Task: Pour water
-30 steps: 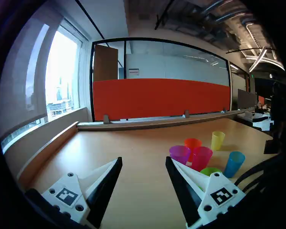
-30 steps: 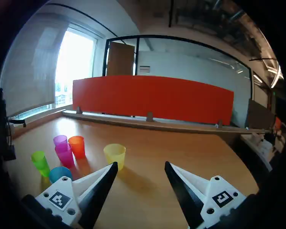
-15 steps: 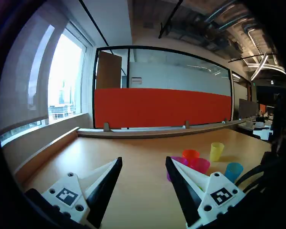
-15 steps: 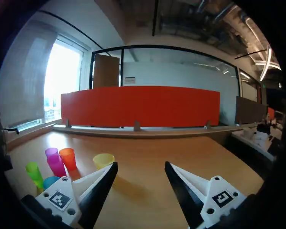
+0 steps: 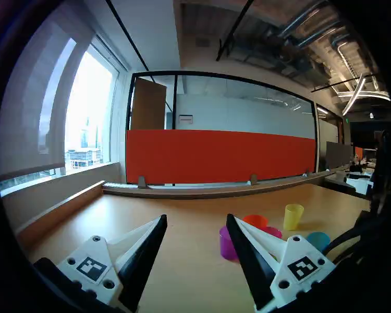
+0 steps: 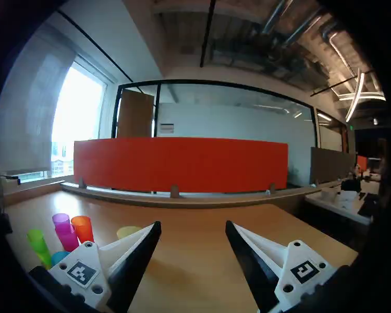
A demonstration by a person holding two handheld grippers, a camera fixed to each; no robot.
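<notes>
In the left gripper view a bright window (image 5: 86,130) fills 9 o'clock. An orange partition (image 5: 221,156) lines the far edge of the wooden desk (image 5: 190,206). The wall sign (image 5: 184,119) above it is too small to read. The left gripper (image 5: 195,218) has its fingers spread wide with nothing between them. Each finger bears a square black-and-white tag (image 5: 91,267) without lettering.

The cups stand at 4 o'clock. The purple cup (image 5: 227,245), orange cup (image 5: 255,219) and pink cup (image 5: 273,230) are partly behind the finger. The yellow cup (image 5: 293,216) stands apart. The blue cup (image 5: 318,240) is just beside black cables (image 5: 352,237).

In the right gripper view the cups sit at 8 o'clock. The green cup (image 6: 38,246), purple, pink and orange ones stand upright, close together. The blue and yellow ones are half hidden behind a finger of the right gripper (image 6: 193,225), which is likewise spread open and empty. Exposed pipes (image 6: 279,31) cross the ceiling.
</notes>
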